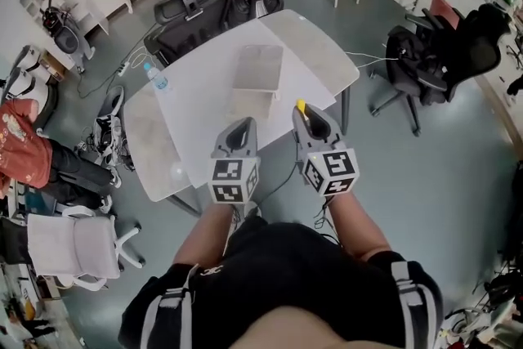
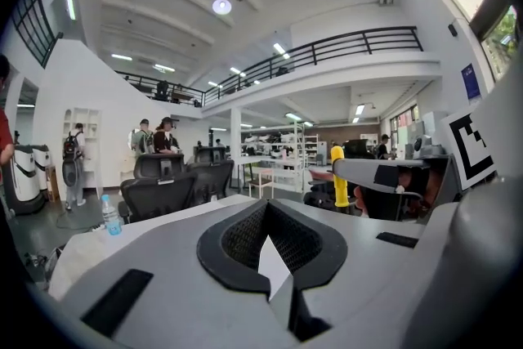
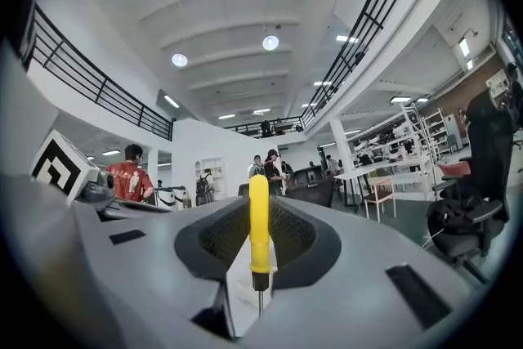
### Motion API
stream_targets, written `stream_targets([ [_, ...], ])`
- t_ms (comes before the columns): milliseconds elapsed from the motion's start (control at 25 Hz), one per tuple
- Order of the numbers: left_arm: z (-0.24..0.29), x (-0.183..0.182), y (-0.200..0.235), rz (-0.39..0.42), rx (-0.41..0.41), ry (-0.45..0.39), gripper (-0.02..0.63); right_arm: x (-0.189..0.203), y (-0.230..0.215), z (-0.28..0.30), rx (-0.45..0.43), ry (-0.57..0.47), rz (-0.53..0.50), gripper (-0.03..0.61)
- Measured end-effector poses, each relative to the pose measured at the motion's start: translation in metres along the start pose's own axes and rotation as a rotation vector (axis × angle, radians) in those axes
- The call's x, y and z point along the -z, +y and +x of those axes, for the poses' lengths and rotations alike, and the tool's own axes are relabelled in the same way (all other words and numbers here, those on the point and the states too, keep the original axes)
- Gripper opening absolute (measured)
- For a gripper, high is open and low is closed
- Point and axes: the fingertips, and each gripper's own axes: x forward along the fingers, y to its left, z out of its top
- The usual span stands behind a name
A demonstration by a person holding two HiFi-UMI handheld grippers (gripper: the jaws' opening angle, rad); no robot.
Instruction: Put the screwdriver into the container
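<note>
A screwdriver with a yellow handle (image 3: 258,217) stands upright between the jaws of my right gripper (image 3: 258,249), handle up and thin metal shaft pointing down. The pads are closed on it. From the head view only its yellow tip (image 1: 301,106) shows above the right gripper (image 1: 315,123). The left gripper view also catches the yellow handle (image 2: 337,176). A pale rectangular container (image 1: 257,76) lies on the white table (image 1: 200,106), beyond both grippers. My left gripper (image 1: 239,135) hovers beside the right one over the table's near edge. Its jaws (image 2: 270,257) are together and hold nothing.
A water bottle (image 1: 155,78) stands at the table's left corner. Two black office chairs (image 1: 196,8) sit at the far side, another black chair (image 1: 445,53) to the right, and a white chair (image 1: 73,245) at lower left. People stand in the background.
</note>
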Motion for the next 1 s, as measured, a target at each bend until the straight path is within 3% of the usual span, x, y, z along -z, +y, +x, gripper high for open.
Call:
stream_targets([
  [200,0.009,-0.003,0.033,0.011,0.032,-0.043,0.003,0.003,0.014,0.033,0.020,-0.009,-0.030,0.067],
  [520,0.015,-0.004,0.107,-0.052,-0.013,-0.079,0.003,0.016,0.047,0.099,-0.028,0.031,-0.173,0.067],
  [760,0.016,0.002,0.149,-0.094,-0.042,-0.094,0.003,0.057,0.059,0.151,-0.091,0.169,-0.372,0.066],
  [1000,0.019,0.009,0.181,-0.121,-0.054,-0.093,0.003,0.104,0.060,0.192,-0.120,0.320,-0.502,0.066],
])
